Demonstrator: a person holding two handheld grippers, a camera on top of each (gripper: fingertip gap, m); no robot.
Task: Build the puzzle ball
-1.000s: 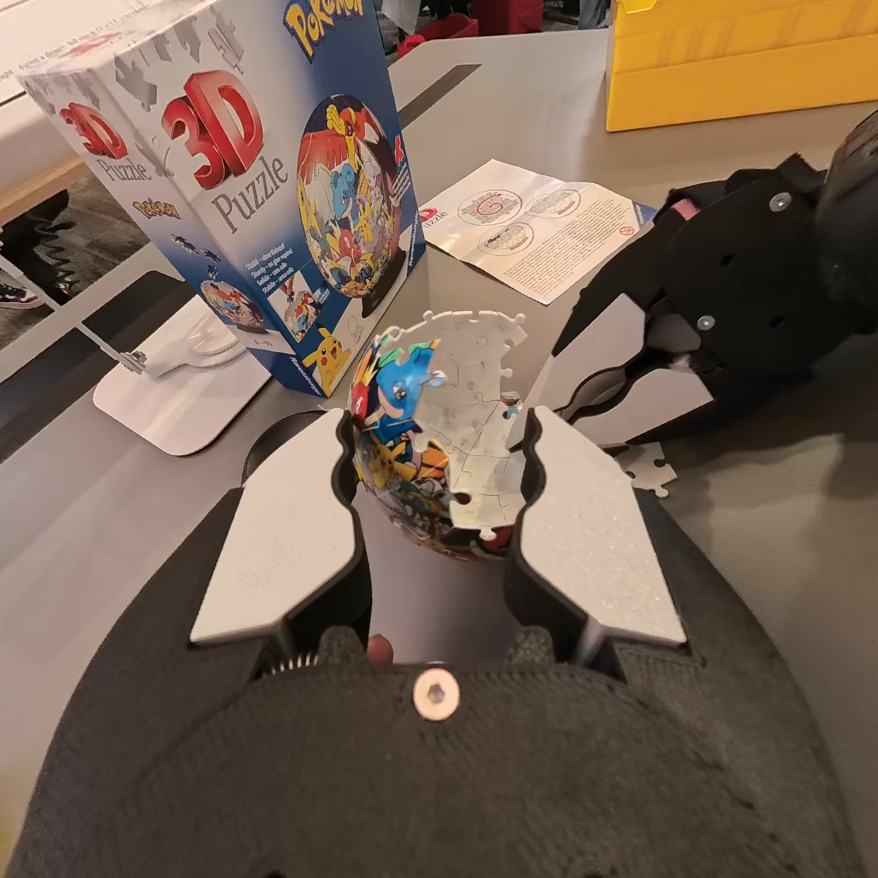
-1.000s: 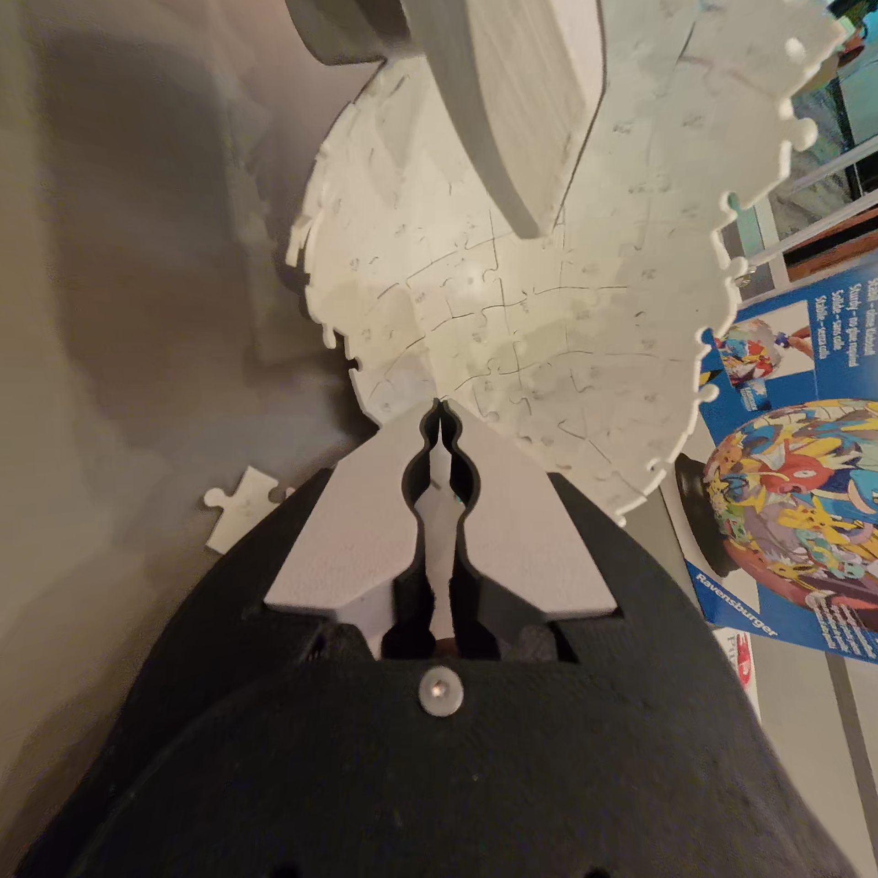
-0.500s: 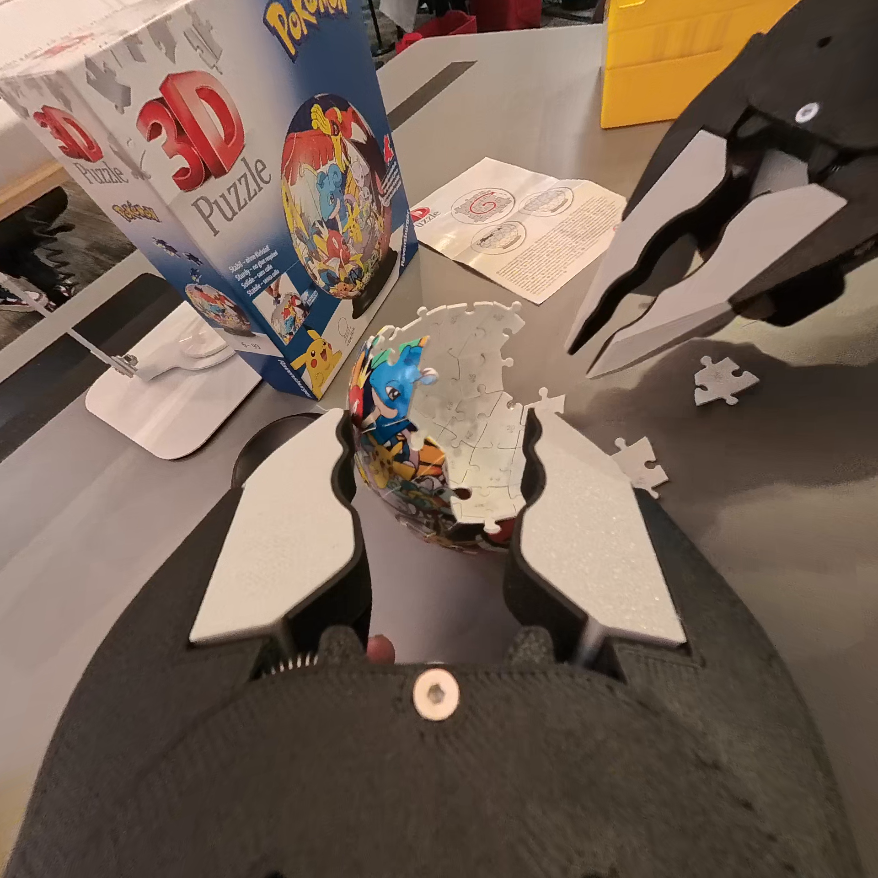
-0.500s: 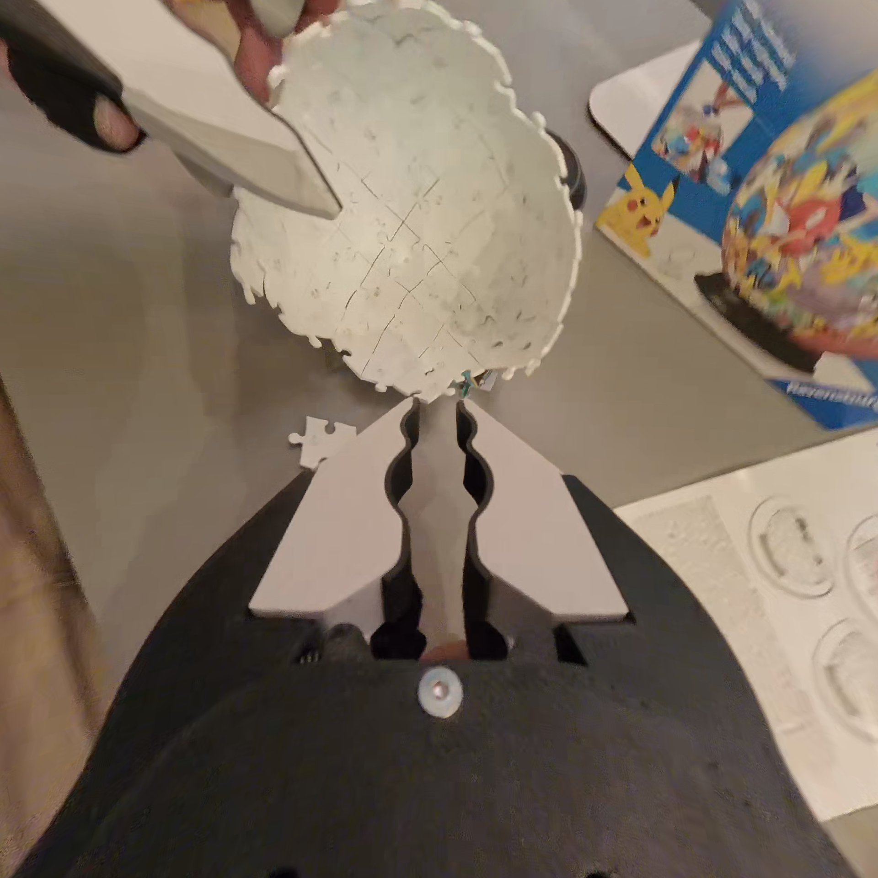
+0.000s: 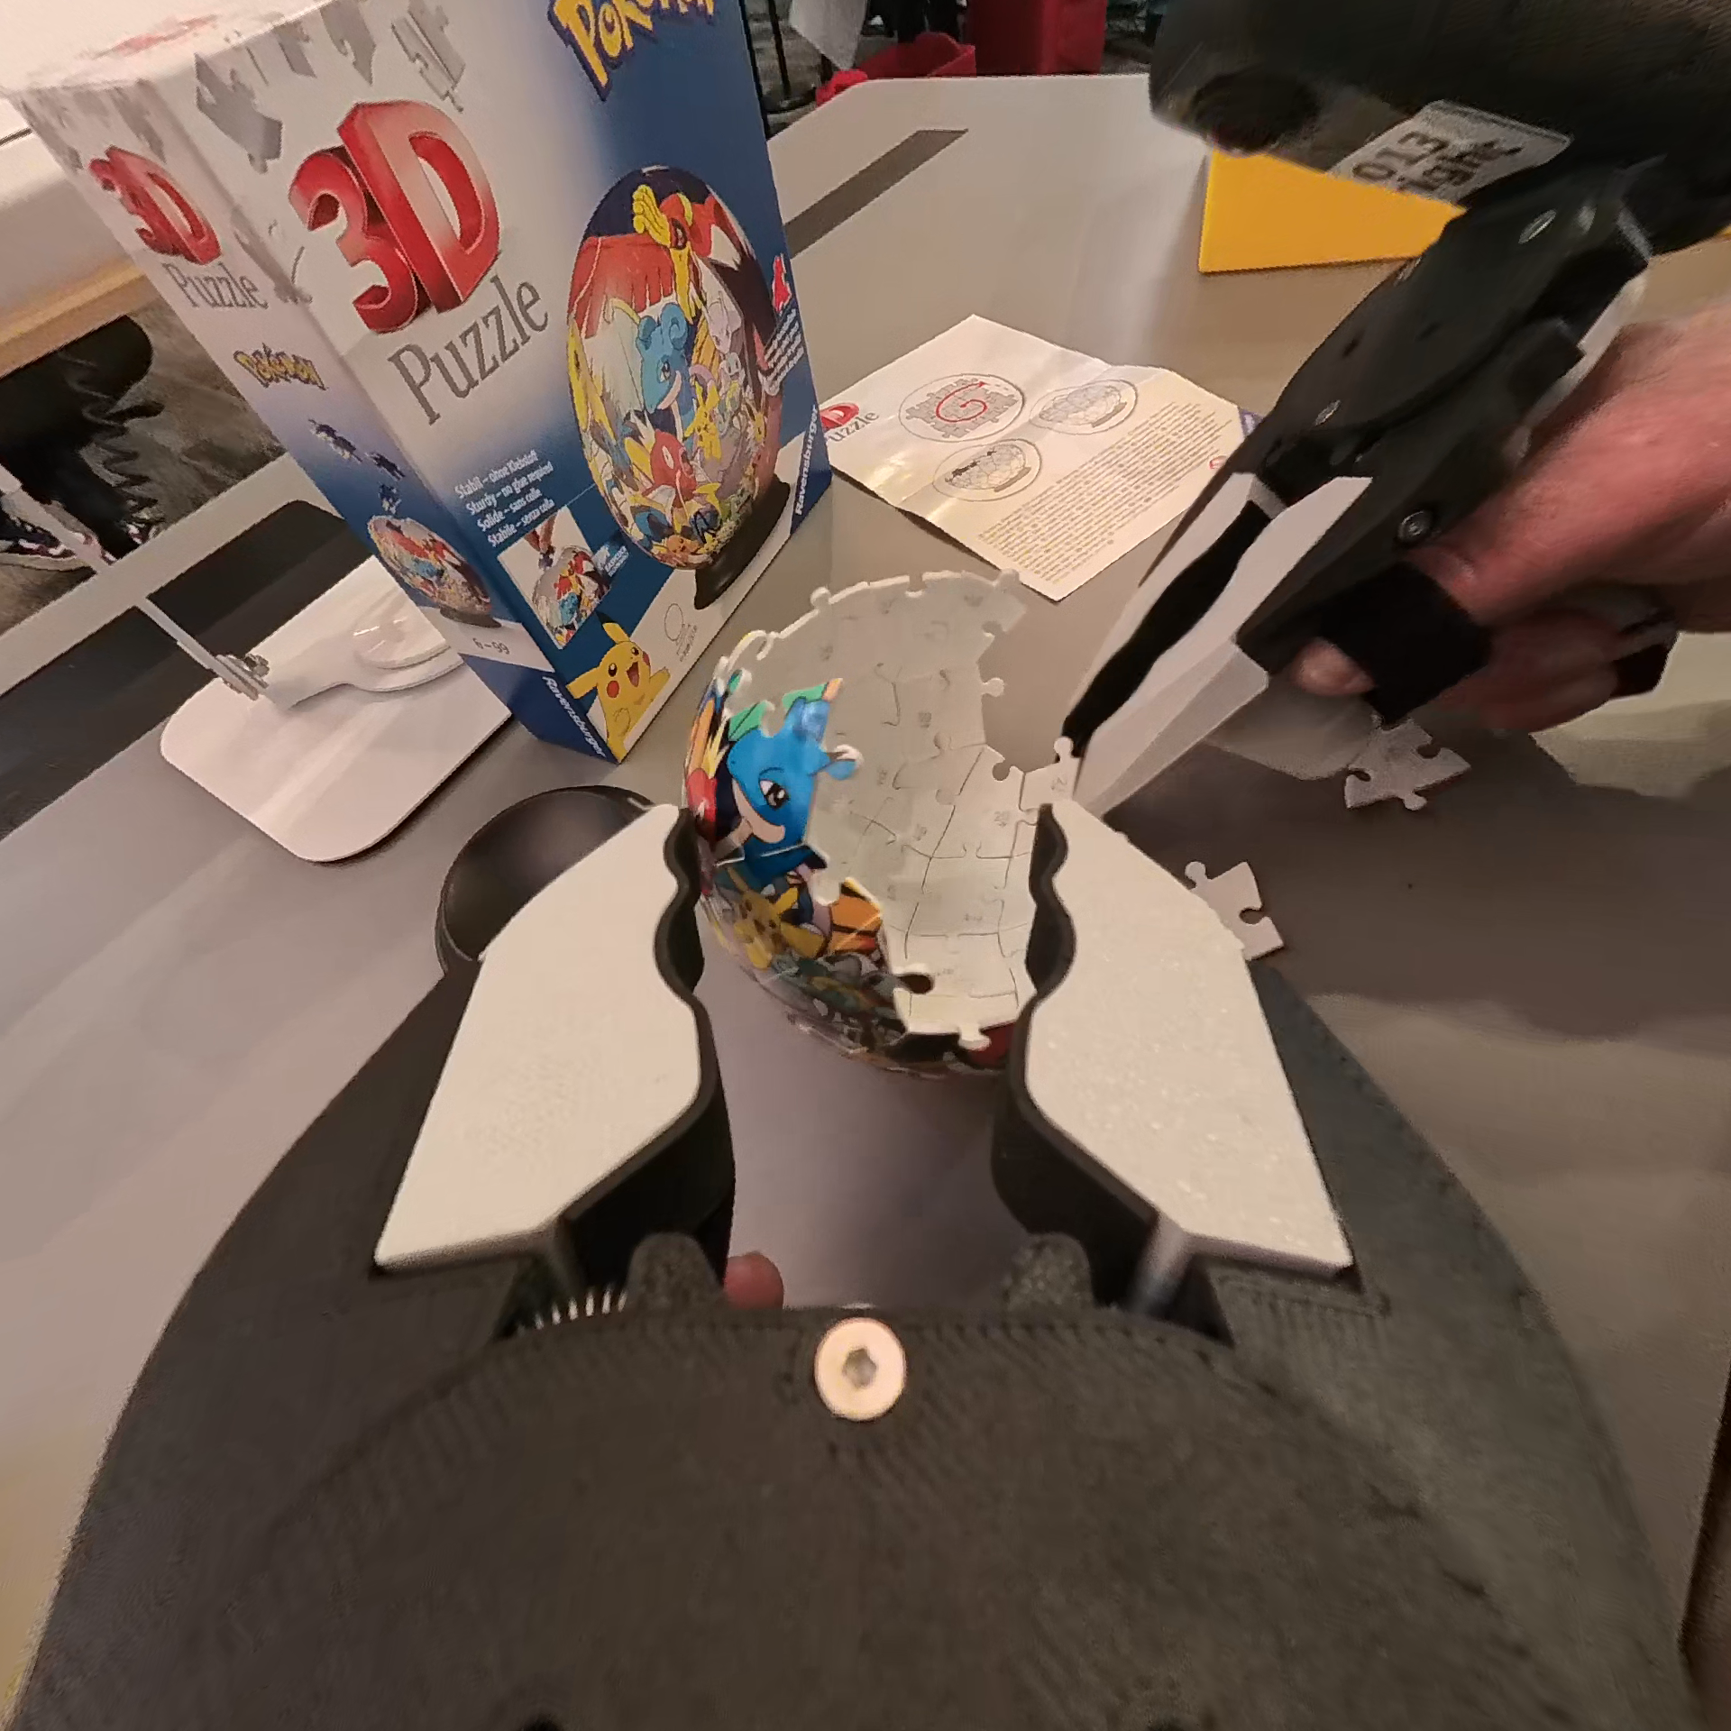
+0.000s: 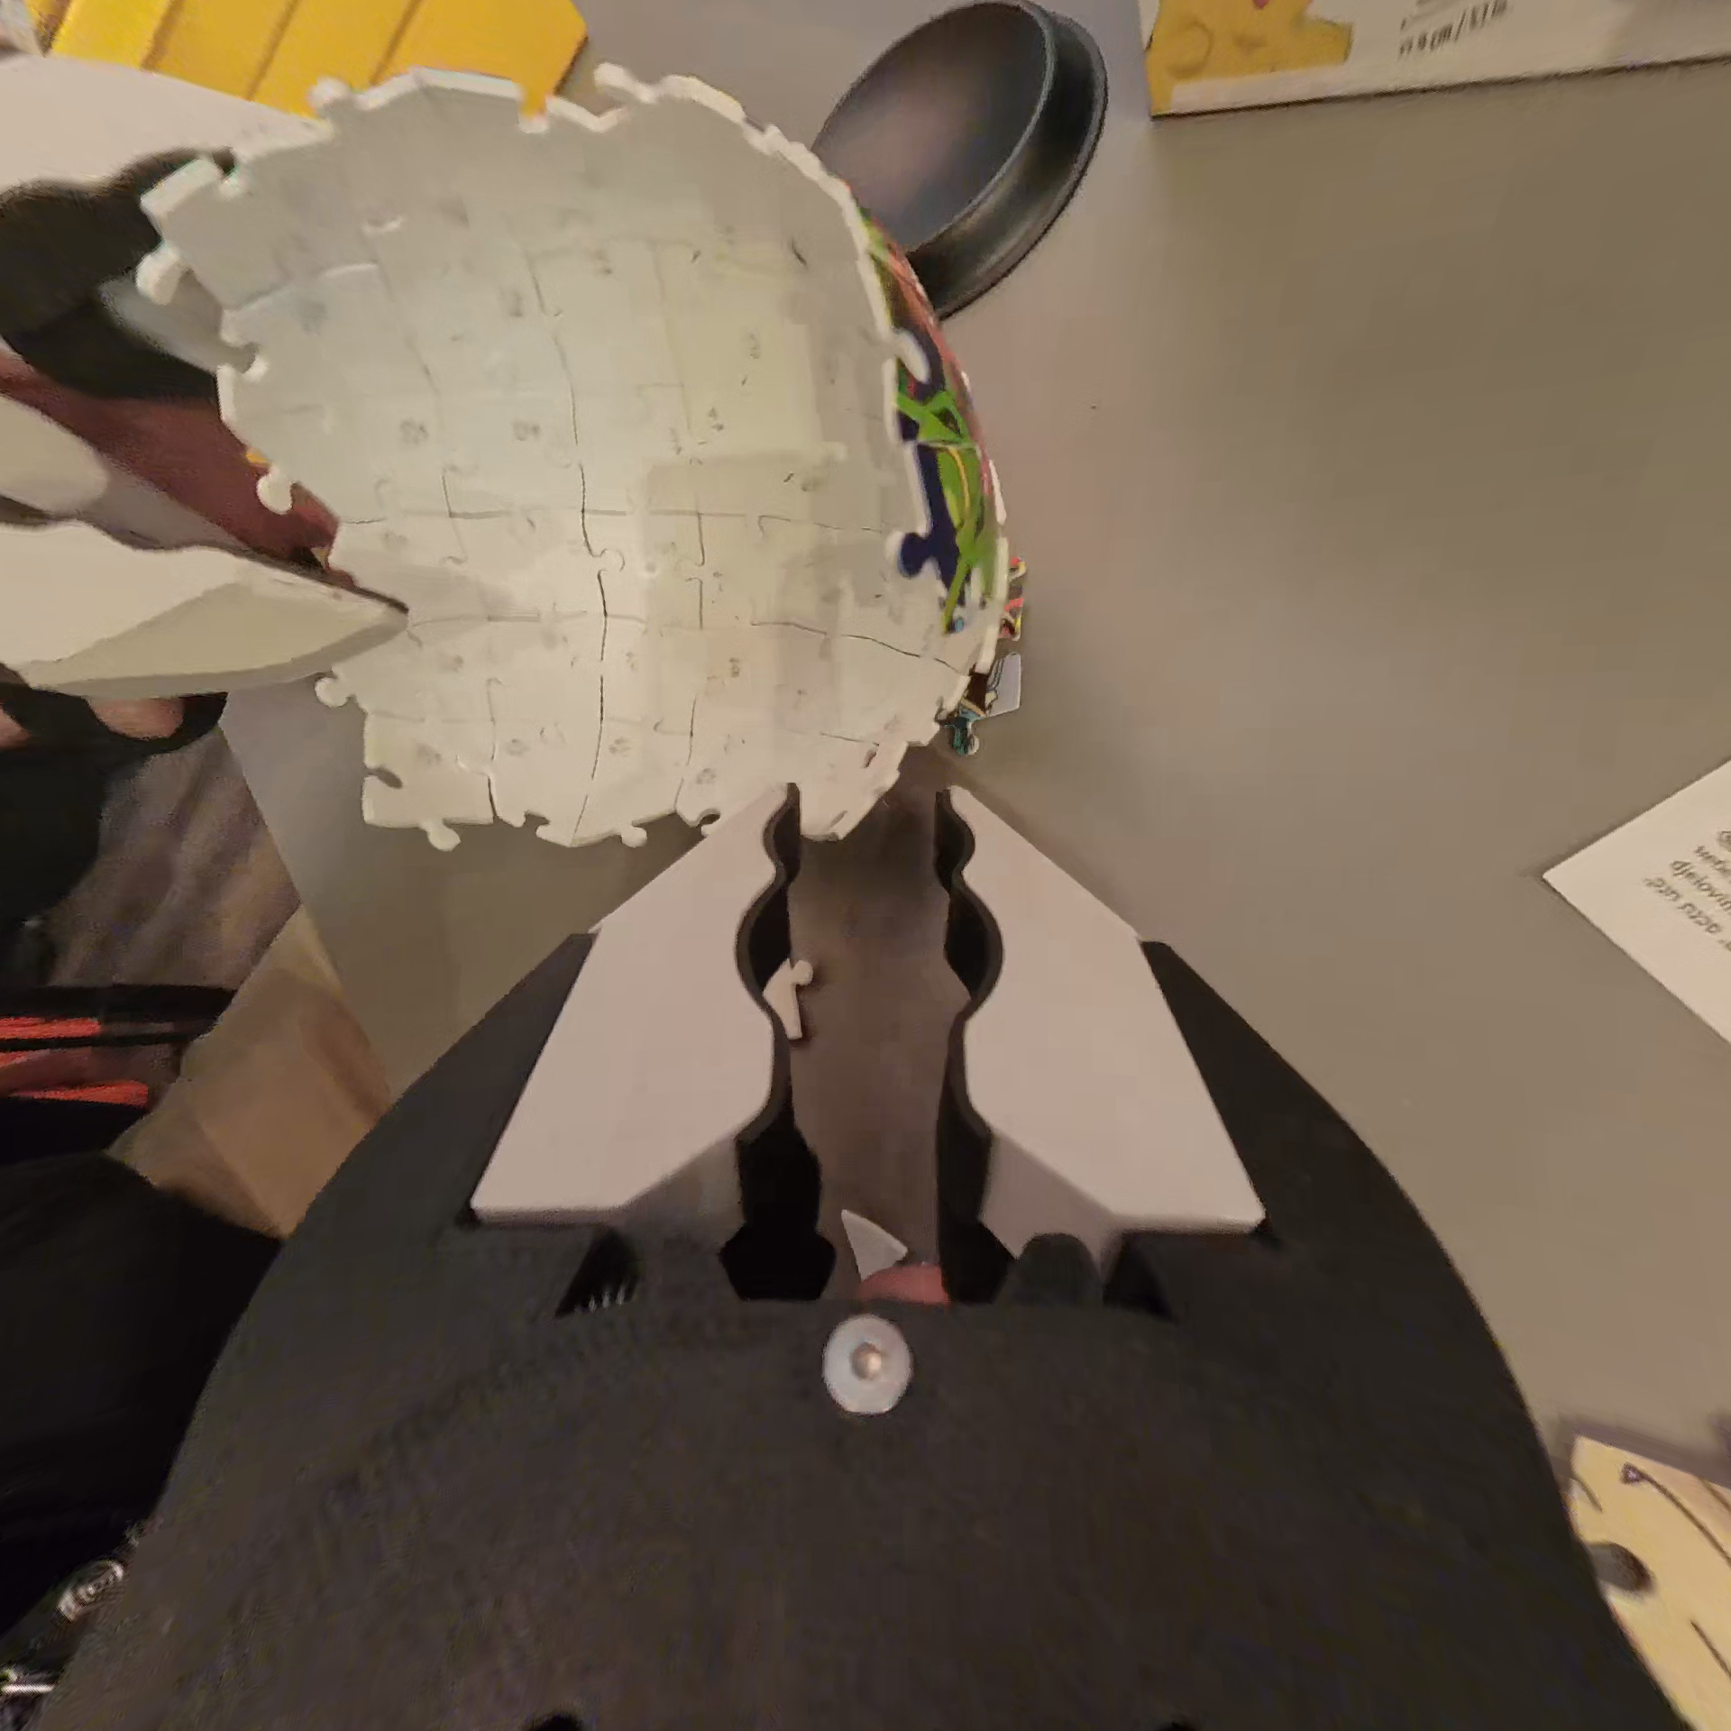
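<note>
The right gripper (image 6: 866, 815) has returned, jaws parted and empty, beside the half-built puzzle ball (image 5: 899, 843) (left gripper (image 5: 866, 834) clamps it); another piece is needed.

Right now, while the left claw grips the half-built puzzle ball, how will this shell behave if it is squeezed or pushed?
The puzzle ball is probably fragile: it is a thin open shell of interlocked pieces with visible seams, so a hard squeeze from the left claw may buckle it. It looks light, being hollow. Set on the table, its round bottom would likely rock or roll.
</note>
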